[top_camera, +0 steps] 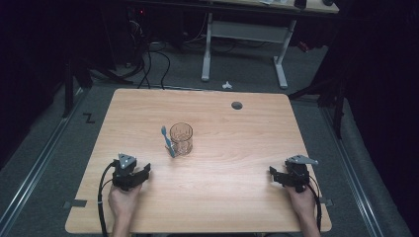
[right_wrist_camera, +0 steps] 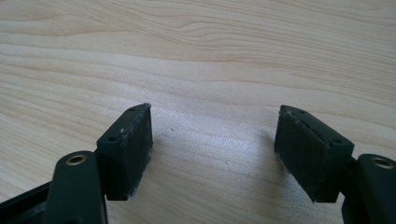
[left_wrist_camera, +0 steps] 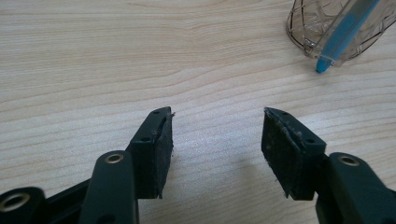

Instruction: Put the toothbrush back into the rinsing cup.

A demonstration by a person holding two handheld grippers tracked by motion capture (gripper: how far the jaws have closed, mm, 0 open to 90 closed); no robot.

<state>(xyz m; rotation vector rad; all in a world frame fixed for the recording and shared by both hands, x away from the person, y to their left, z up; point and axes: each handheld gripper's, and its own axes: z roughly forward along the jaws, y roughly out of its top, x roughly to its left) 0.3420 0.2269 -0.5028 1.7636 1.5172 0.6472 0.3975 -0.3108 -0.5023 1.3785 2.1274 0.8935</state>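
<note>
Resting on a light wooden table [top_camera: 237,163], 2 handheld grippers sit near the front edge, well apart. The left gripper [top_camera: 143,174] and the right gripper [top_camera: 274,176] both have their jaws spread wide, grasping nothing. Near the table's middle stands a clear, patterned glass cup [top_camera: 181,138], upright. A blue toothbrush [top_camera: 167,141] lies just beside it on its left, touching or nearly touching its base; which, I cannot tell. The left gripper is the nearer of the 2. The cup looks light and smooth, so a sideways nudge while reaching for the thin toothbrush would likely tip it or roll the brush away.
</note>
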